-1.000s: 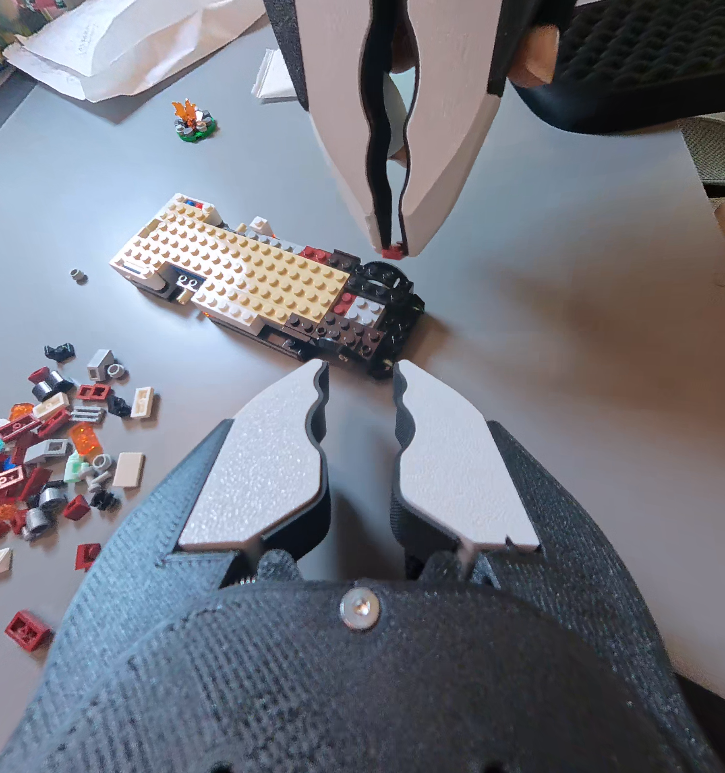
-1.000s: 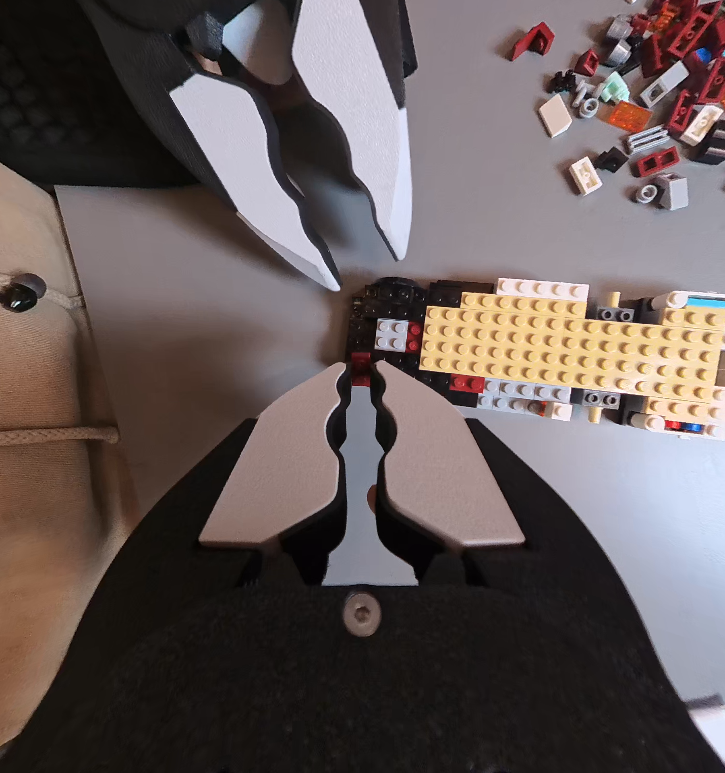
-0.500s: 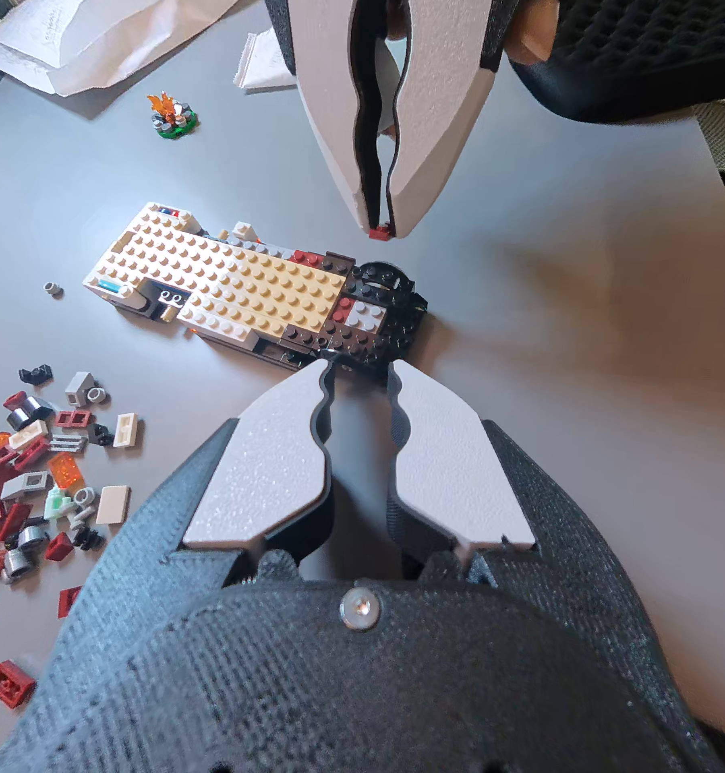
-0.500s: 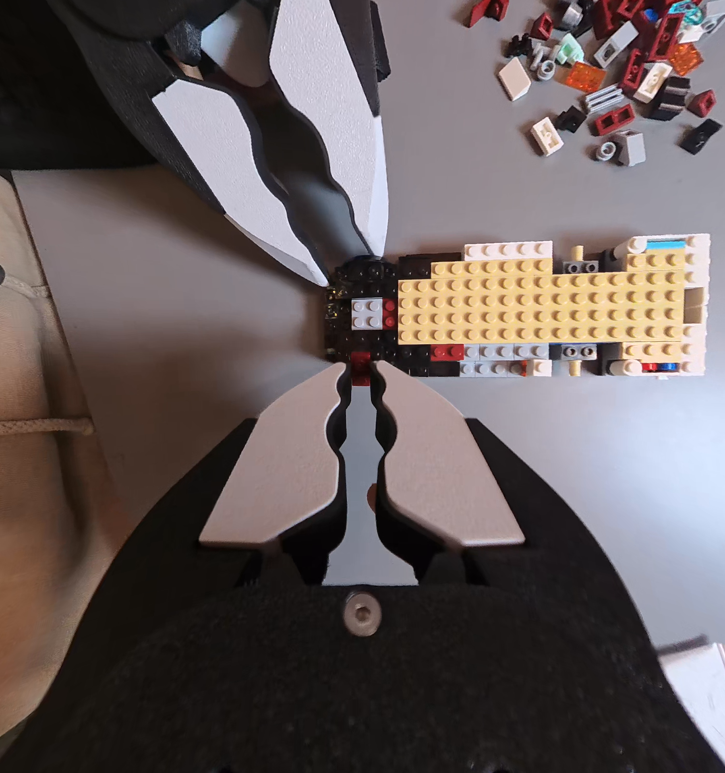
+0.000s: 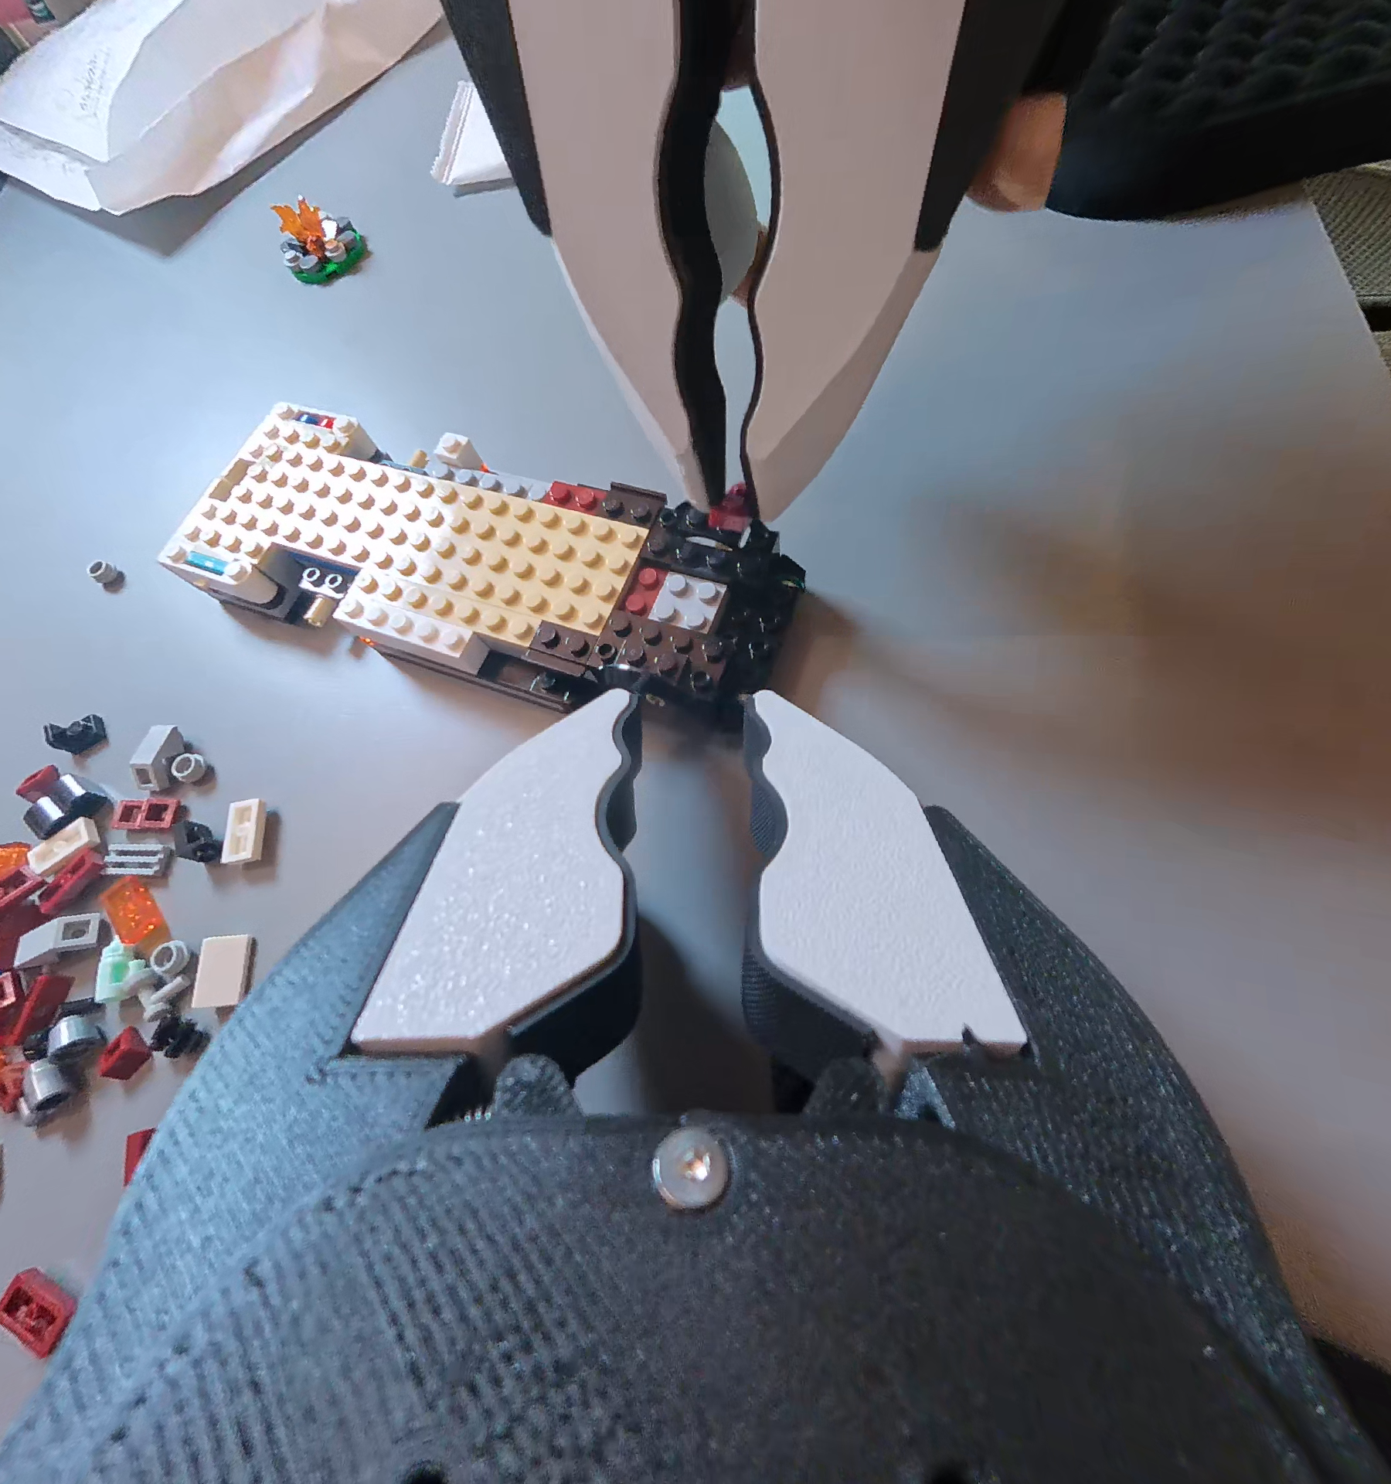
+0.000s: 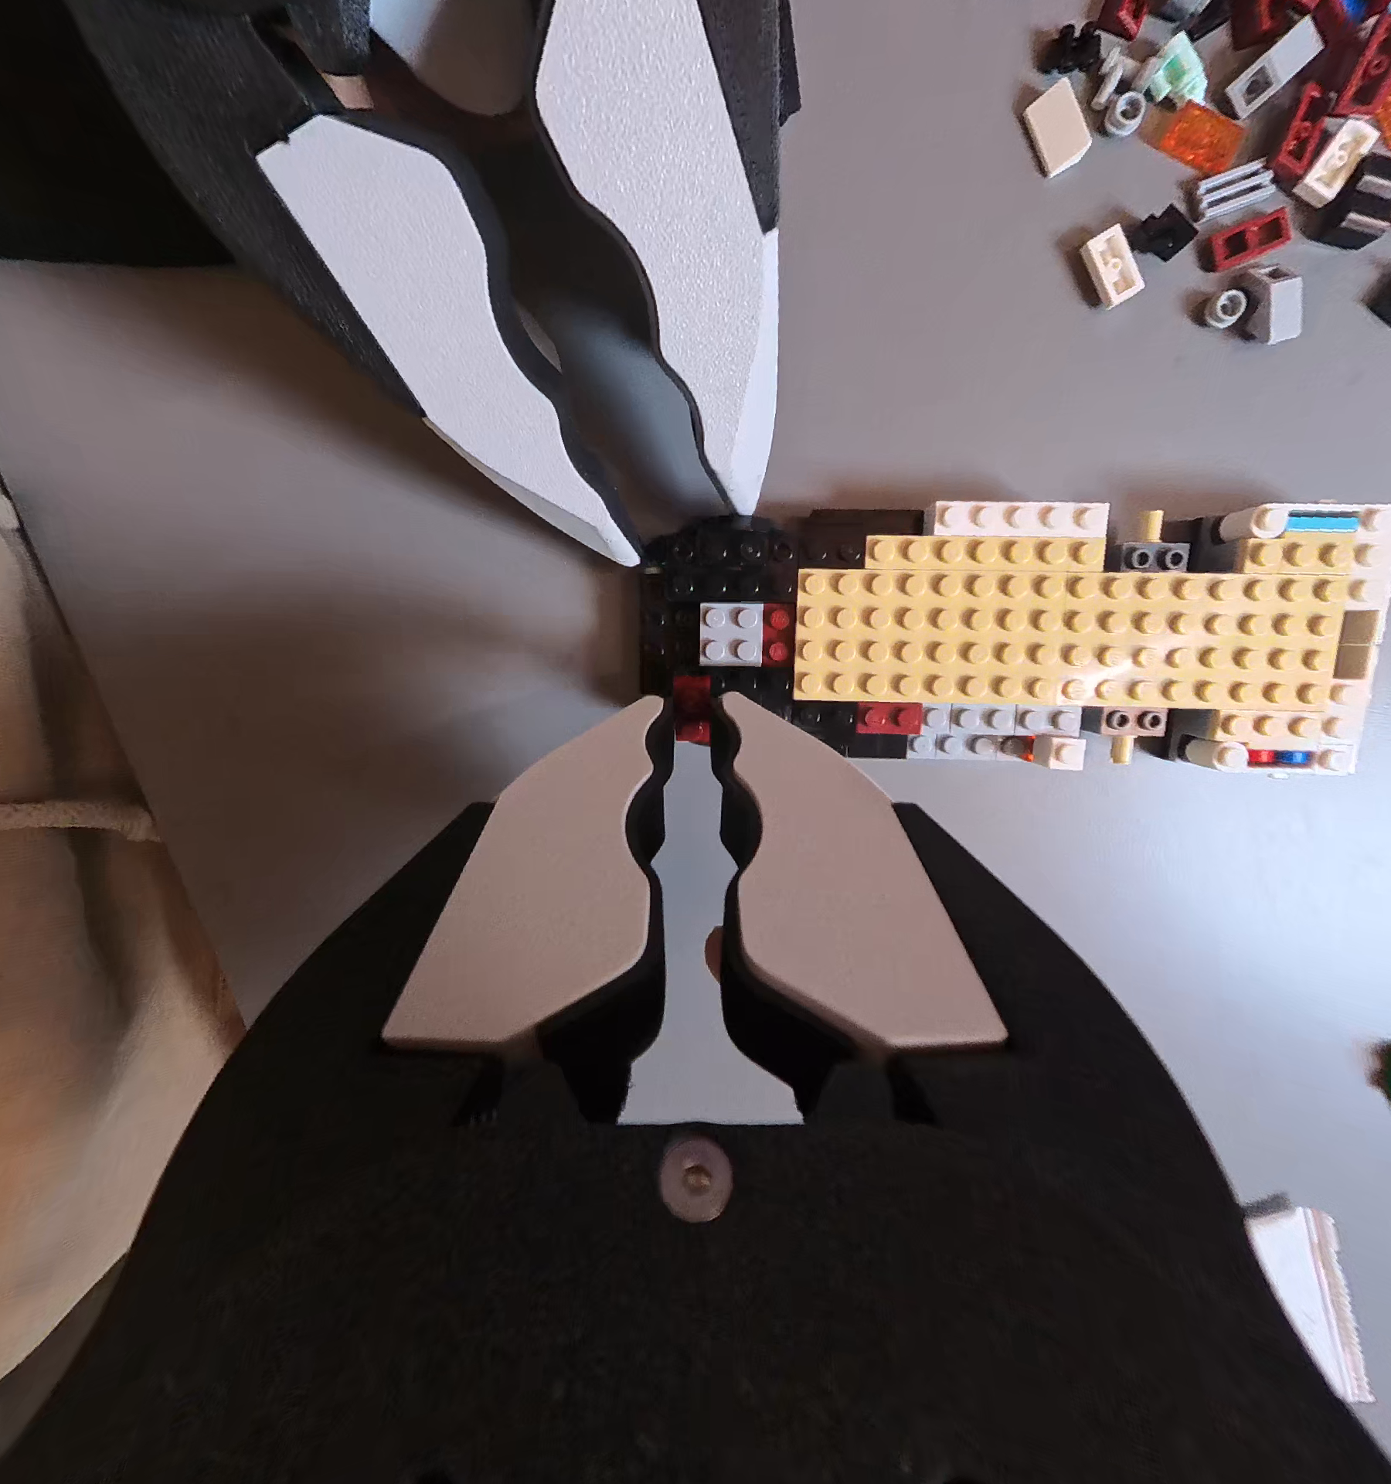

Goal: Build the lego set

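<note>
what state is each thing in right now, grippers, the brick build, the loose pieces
right gripper: fingers closed on a small dark red brick, at the build's black end
left gripper: fingers apart, tips at the black end, gripping nothing visible
brick build: flat on the grey table, part built
loose pieces: scattered, unattached
campfire piece: upright, apart

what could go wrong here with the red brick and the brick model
The right gripper pinches the small dark red brick only at its fingertips, so it may twist or pop out when pressed onto the brick model. The left gripper touches only the model's black end, fingers apart, so the model may slide on the smooth grey table.
</note>
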{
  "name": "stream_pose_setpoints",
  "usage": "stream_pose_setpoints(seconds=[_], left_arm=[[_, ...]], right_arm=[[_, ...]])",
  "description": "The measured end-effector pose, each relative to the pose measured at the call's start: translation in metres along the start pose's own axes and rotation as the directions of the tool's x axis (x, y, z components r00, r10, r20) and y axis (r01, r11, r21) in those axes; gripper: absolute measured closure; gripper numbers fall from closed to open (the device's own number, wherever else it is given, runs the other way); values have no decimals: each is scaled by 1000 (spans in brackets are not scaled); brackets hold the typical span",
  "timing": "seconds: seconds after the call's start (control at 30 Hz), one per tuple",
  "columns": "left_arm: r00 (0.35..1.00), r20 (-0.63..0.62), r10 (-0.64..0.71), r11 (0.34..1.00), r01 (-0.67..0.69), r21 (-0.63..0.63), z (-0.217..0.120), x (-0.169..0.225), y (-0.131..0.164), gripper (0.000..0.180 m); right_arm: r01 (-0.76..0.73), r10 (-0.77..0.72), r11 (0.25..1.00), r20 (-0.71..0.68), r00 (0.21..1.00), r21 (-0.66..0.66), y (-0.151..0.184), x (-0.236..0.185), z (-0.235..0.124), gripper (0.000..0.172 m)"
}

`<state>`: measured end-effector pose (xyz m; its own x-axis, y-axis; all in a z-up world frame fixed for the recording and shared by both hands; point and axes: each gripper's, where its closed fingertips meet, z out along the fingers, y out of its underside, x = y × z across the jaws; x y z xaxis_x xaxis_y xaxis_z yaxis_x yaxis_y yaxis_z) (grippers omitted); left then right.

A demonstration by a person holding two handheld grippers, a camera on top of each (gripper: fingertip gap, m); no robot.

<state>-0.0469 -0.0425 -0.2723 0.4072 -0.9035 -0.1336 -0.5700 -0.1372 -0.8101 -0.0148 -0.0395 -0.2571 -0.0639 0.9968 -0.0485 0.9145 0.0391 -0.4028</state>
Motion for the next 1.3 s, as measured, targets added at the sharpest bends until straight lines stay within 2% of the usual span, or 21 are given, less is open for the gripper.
stream_pose_setpoints(seconds=[0.3, 0.7, 0.93, 1.3], left_arm=[[1000, 13, -3, 1000, 3, 6, -2, 1, 0, 157], [1000, 13, 1, 1000, -1, 4, -2, 1, 0, 157], [1000, 11, 0, 1000, 0, 2, -2, 2, 0, 158], [1000, 7, 0, 1000, 0, -1, -1, 2, 0, 158]], right_arm=[[7, -8, 999, -18, 1000, -38, 2, -2, 8, 162], [35, -36, 999, -32, 999, -18, -4, -1, 6, 158], [47, -47, 998, -23, 999, -30, -3, -3, 12, 163], [65, -66, 997, -12, 998, -32, 1, -2, 11, 163]])
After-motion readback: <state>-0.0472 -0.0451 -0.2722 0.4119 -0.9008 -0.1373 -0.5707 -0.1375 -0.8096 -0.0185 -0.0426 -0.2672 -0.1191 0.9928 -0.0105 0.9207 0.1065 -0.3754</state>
